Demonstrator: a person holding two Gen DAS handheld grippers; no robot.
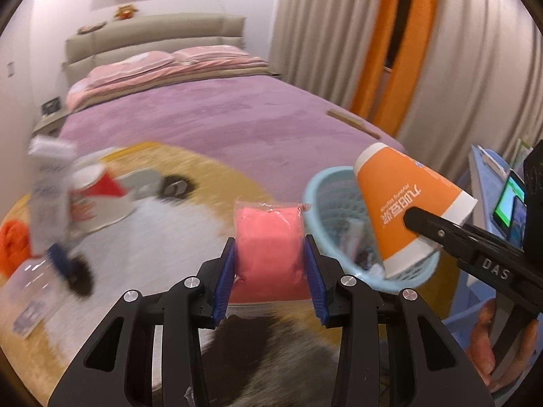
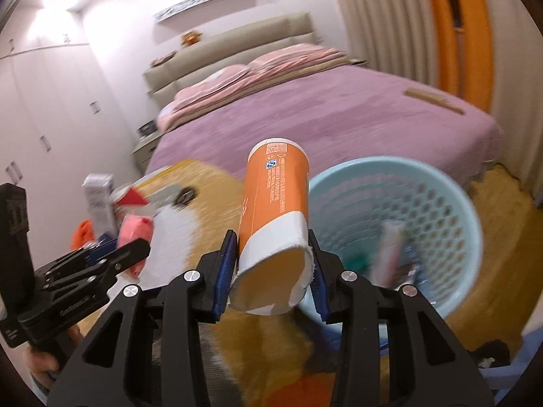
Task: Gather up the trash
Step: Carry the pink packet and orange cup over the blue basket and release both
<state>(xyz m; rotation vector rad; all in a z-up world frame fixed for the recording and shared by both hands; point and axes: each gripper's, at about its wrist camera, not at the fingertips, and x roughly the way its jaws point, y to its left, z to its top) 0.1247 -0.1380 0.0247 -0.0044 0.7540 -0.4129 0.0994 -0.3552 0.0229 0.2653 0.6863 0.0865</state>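
Note:
My left gripper is shut on a pink packet in clear wrap, held above the rug, left of the light blue mesh basket. It also shows in the right wrist view. My right gripper is shut on an orange and white paper cup, squeezed at its rim, held at the left edge of the basket. In the left wrist view the cup hangs over the basket. The basket holds several pieces of trash.
A white box, a red and white cup, a clear packet and an orange cloth lie on the animal-print rug. A purple bed stands behind, curtains to the right.

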